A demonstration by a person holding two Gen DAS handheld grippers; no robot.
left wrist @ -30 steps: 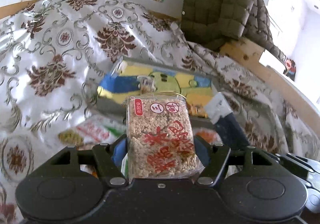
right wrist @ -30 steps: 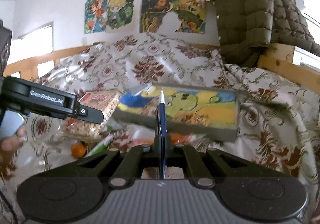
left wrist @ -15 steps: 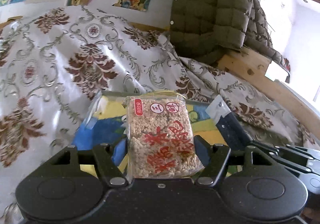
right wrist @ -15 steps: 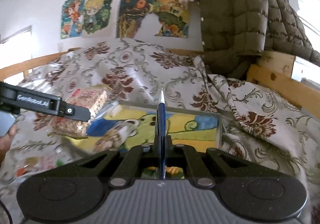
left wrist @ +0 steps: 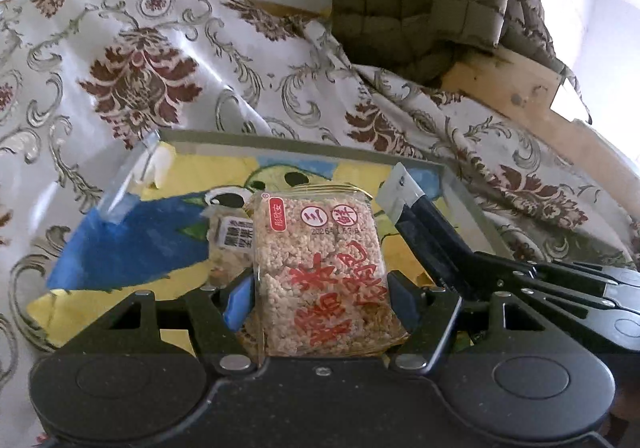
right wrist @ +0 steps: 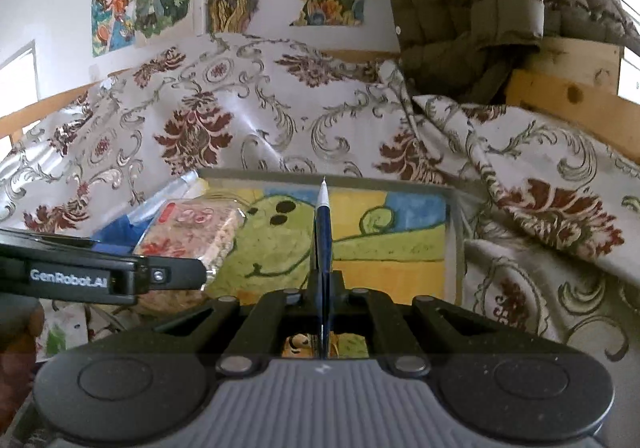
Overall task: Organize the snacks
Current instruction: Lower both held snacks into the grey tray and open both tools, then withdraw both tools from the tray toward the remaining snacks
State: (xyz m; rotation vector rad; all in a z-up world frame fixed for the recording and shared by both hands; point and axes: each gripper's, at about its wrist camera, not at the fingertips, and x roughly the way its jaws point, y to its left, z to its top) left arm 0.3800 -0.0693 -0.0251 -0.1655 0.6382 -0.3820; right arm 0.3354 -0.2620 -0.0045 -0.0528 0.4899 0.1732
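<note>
The left tongs [left wrist: 320,288] pinch a clear packet of puffed-rice snack [left wrist: 320,268] by its lower sides and hold it above the painted tray [left wrist: 304,140], a shallow box with a low grey rim and a yellow, blue and green cartoon floor, lying on the flowered bedspread [left wrist: 140,80]. The right tongs [right wrist: 323,248] are pressed together on a thin, flat blue packet [right wrist: 323,224] that stands edge-on between them, poised over the same tray just beside the left pair. The likeliest trouble is a clash: both tongs crowd the tray's near half, and the right tongs' fingers already reach in close beside the rice packet, so a release there could knock one snack with the other. A second packet with a barcode label [left wrist: 236,236] already lies on the tray floor just behind and left of the held one, so a drop straight down could land partly on top of it. The slick wrapper may also slide in the grip if tilted. Open room lies toward the tray's far half and its right part; a transparent flap [left wrist: 128,180] stands up at the left rim, and bedspread folds rise close against the right wall.
</note>
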